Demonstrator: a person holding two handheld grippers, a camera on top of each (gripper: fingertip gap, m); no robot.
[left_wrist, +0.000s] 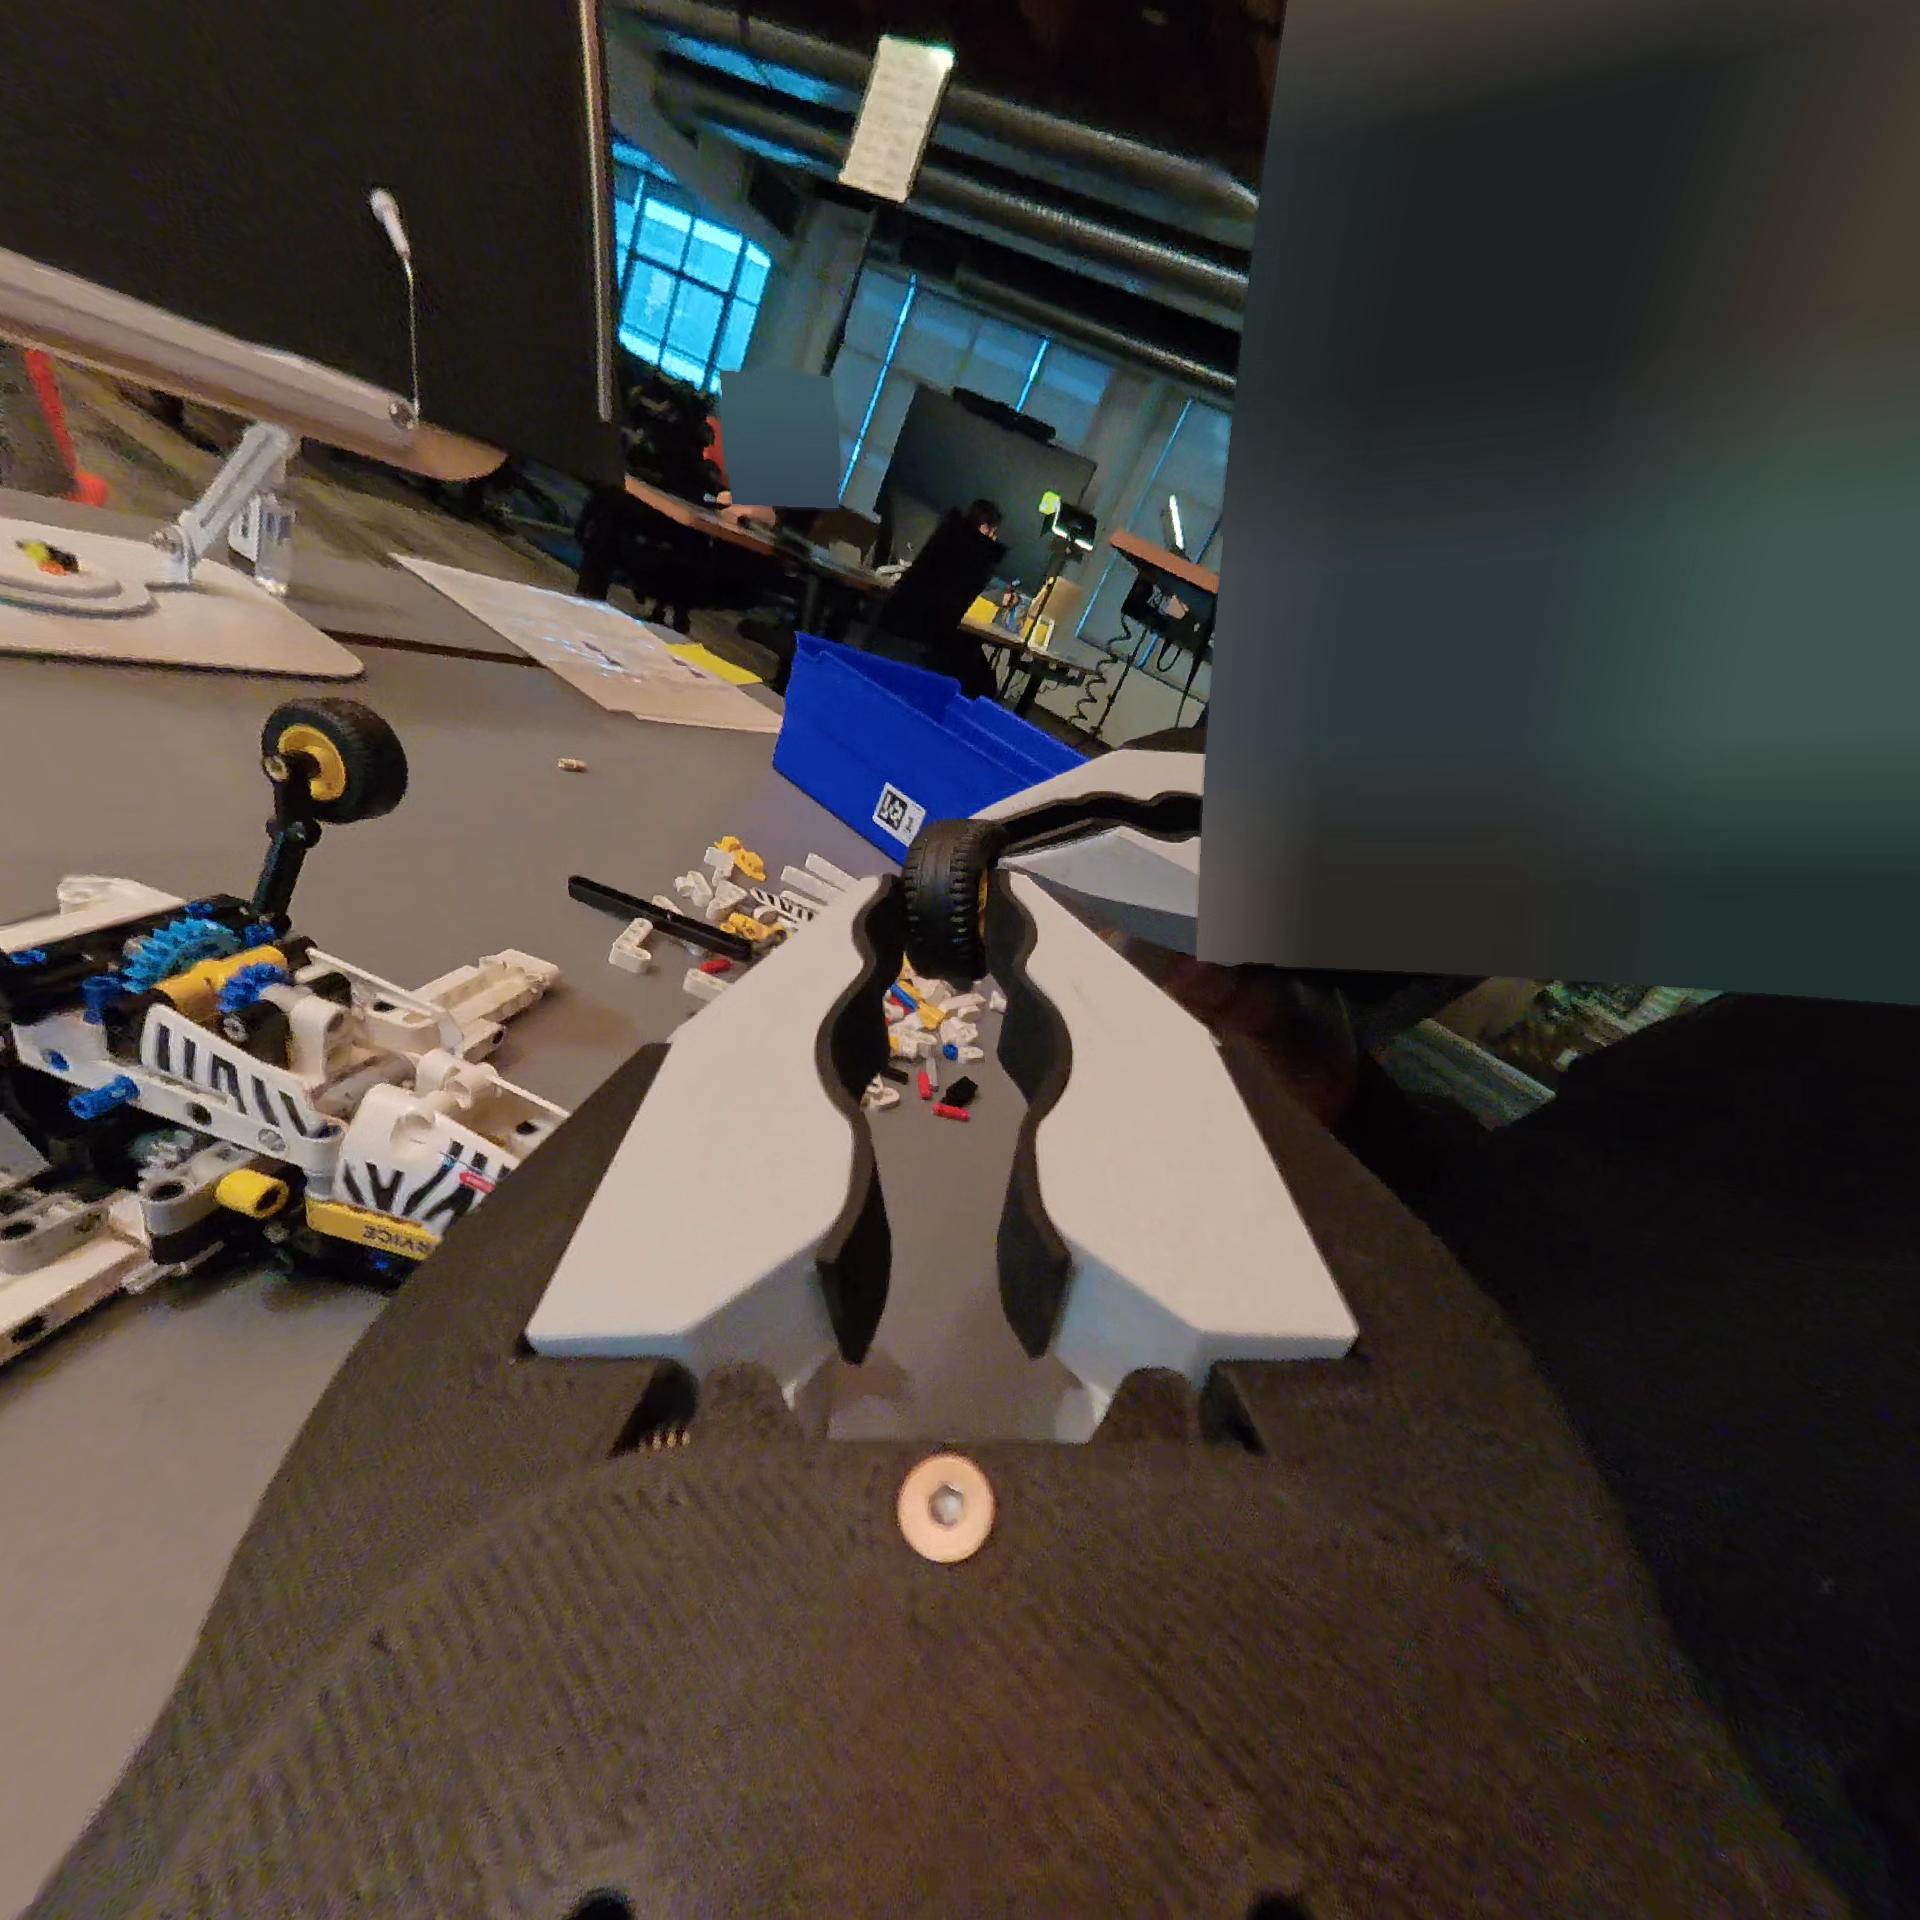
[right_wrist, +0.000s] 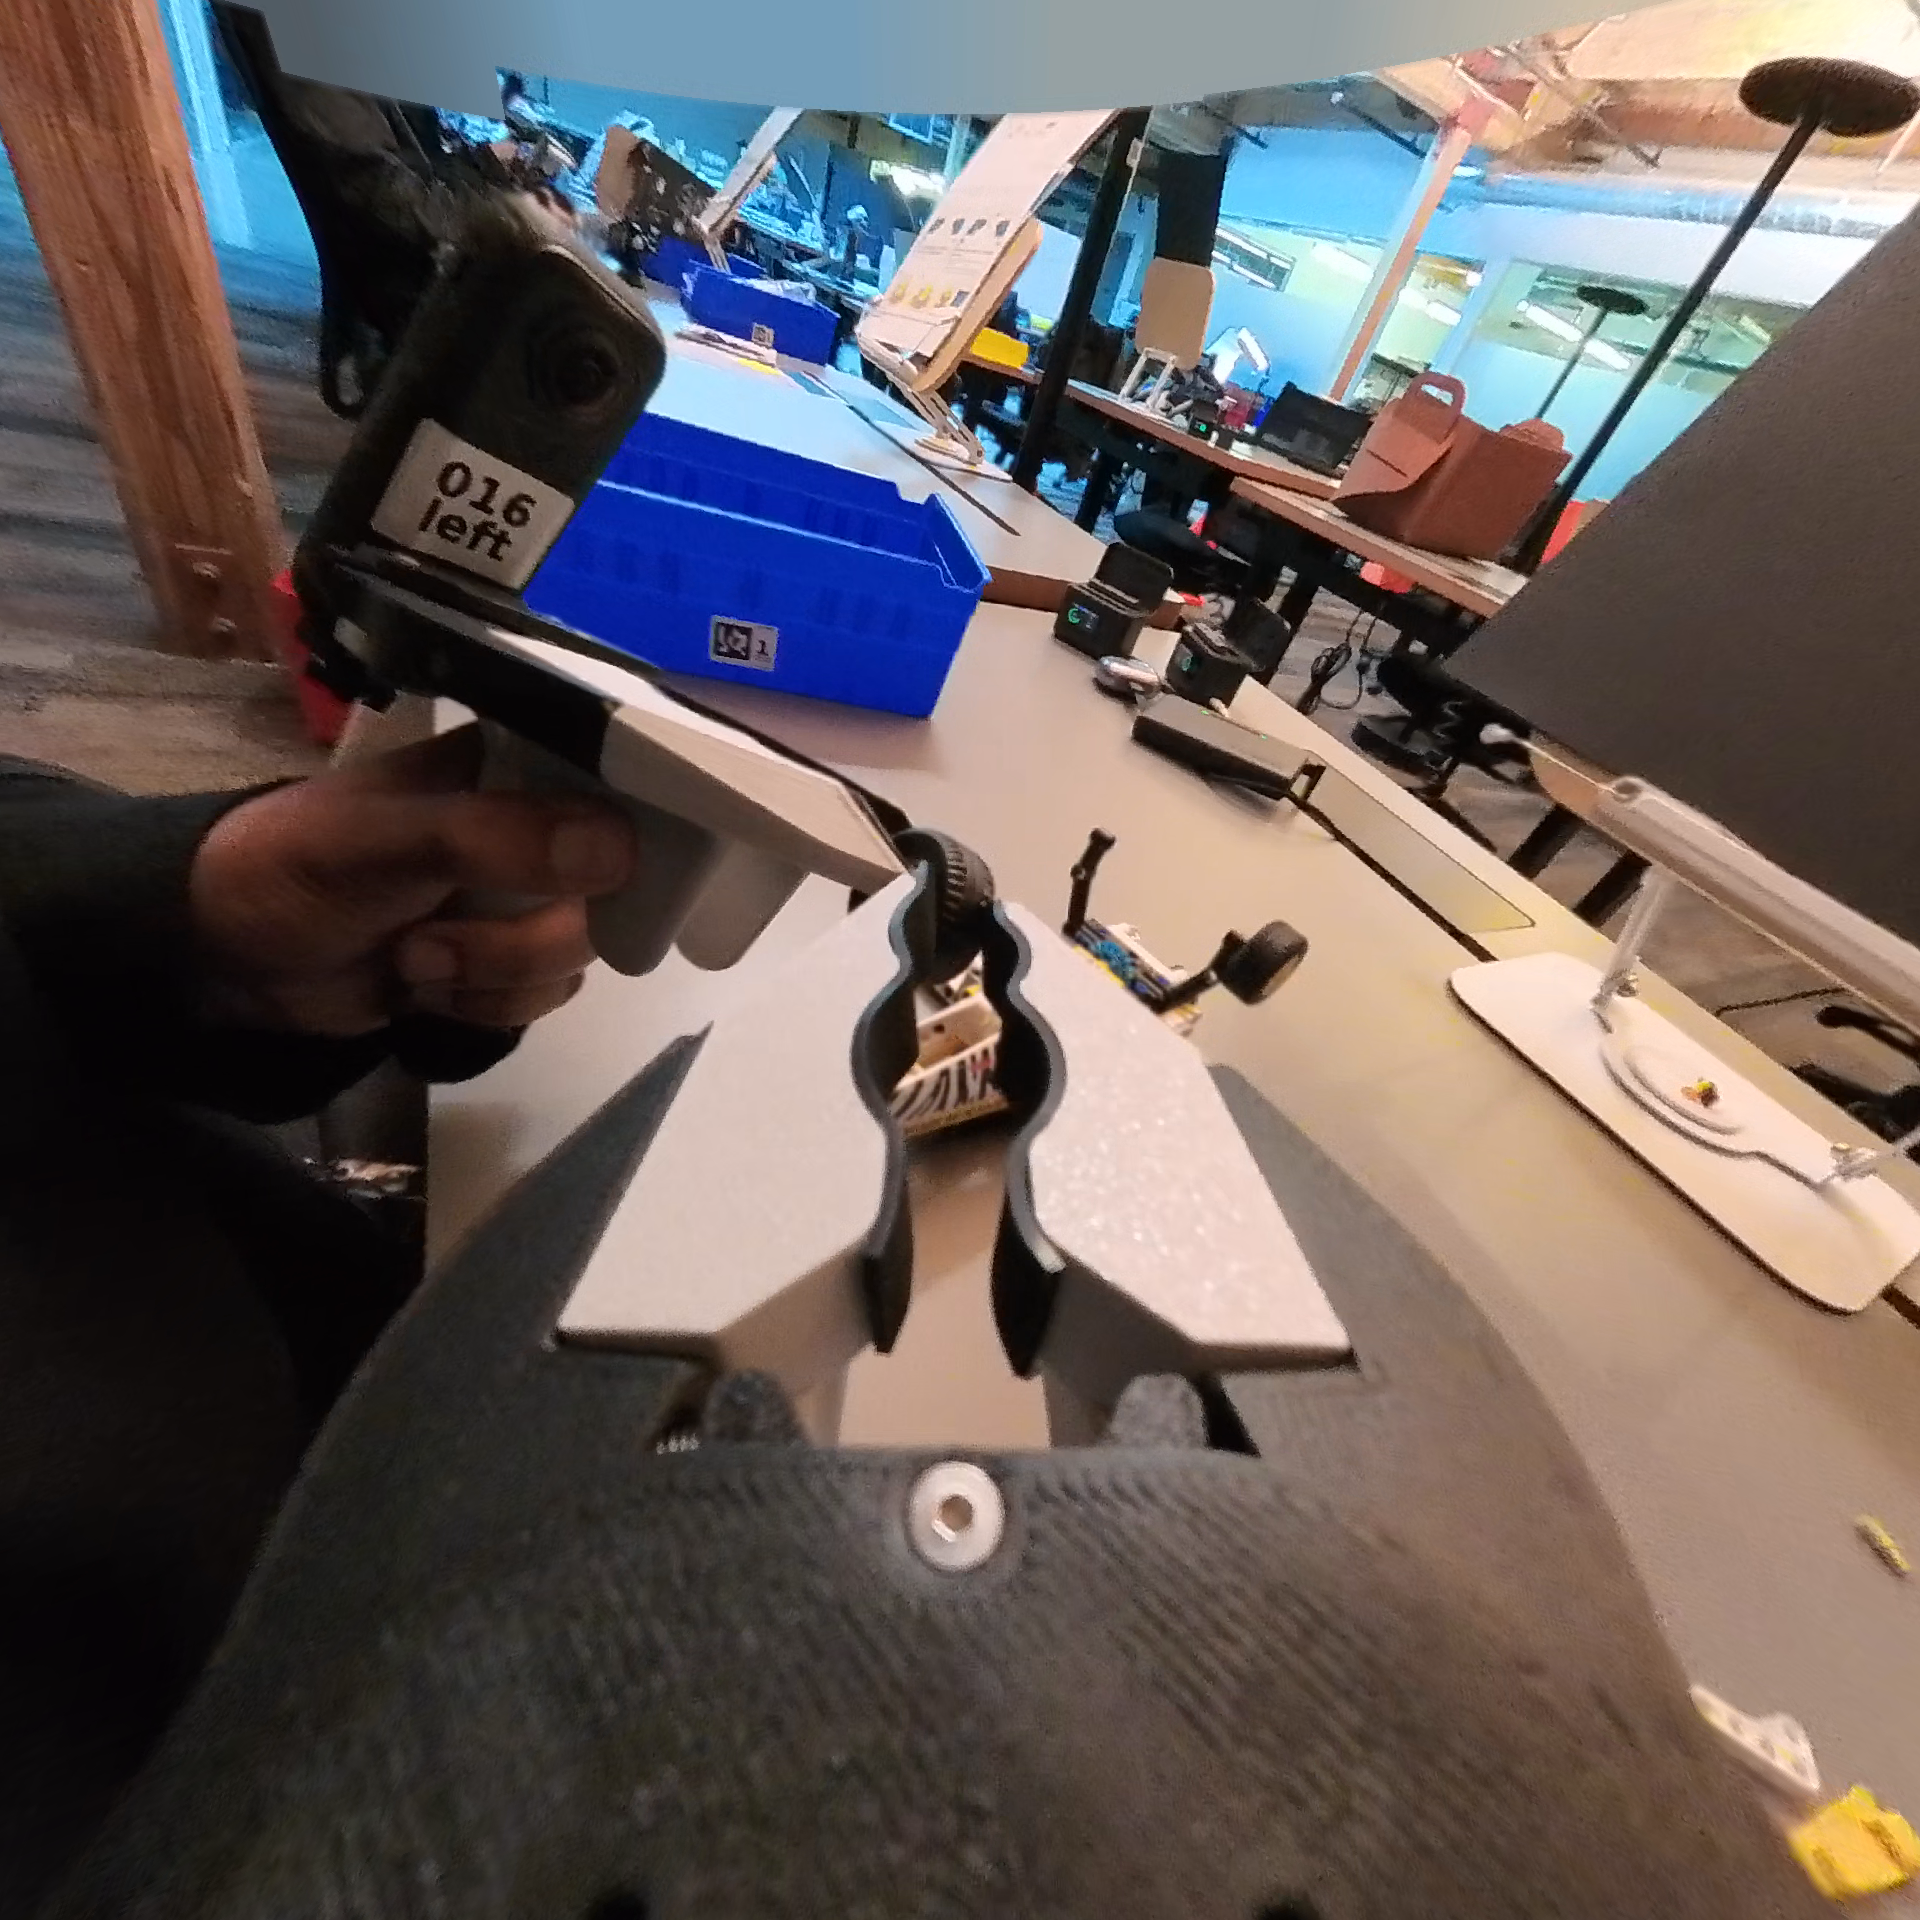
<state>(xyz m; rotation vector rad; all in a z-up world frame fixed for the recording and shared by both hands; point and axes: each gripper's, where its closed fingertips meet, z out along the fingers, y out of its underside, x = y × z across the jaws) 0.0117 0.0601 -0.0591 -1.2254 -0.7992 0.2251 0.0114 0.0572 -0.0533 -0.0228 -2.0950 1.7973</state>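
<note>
Gripping one small black rubber toy wheel with a yellow hub (left_wrist: 943, 902) between both narrowly parted grippers, left (left_wrist: 940, 914) and right (right_wrist: 951, 904), above grey table (left_wrist: 436, 831), well apart from half-built zebra-striped brick car (left_wrist: 260, 1049) bearing one wheel.

Grey worktop (left_wrist: 436, 821). On it: part-built toy car (left_wrist: 239, 1060) with one wheel raised on an arm; scattered small parts (left_wrist: 727, 904); black beam (left_wrist: 655, 914); blue bin (left_wrist: 894, 727); paper sheet (left_wrist: 592, 644); white stand base (right_wrist: 1683, 1122); black boxes (right_wrist: 1205, 738) at the far edge.
</note>
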